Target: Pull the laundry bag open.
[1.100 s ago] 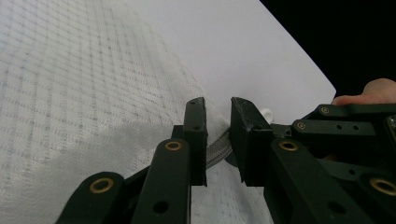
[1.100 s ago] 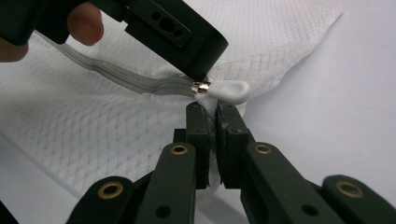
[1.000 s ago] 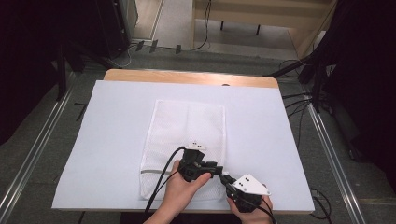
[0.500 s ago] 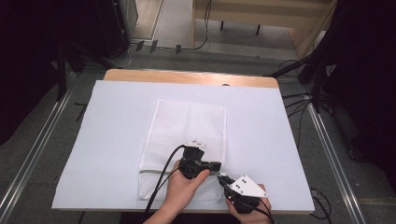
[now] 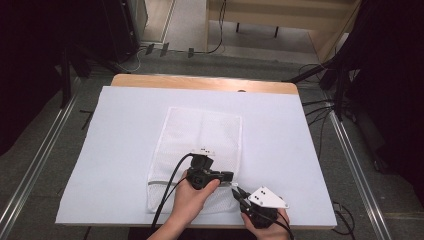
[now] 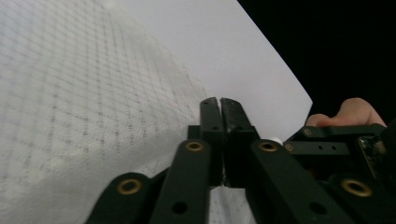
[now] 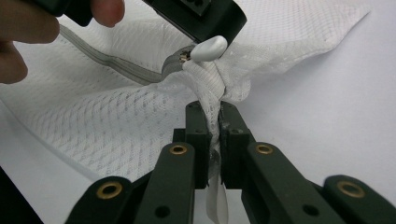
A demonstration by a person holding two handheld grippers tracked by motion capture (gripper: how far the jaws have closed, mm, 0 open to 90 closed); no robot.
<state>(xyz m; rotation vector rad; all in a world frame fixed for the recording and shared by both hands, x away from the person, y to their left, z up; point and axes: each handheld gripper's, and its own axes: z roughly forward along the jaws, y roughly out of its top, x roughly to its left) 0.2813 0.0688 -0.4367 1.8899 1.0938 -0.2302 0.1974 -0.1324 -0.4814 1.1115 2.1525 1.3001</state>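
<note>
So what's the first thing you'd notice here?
A white mesh bag lies flat in the middle of the white table cover. At its near corner the right gripper pinches a bunch of mesh between its jaws. Just above it, the left gripper holds the bag's white zipper pull.

High view: even overhead light, tabletop (image 5: 125, 150) bright with no glare, surroundings at both sides falling to black. Shadows soft. Both gripper views: jaws blurred at the bottom edge; mesh bag (image 7: 116, 126) sharp in the right one, soft in the left.
</note>
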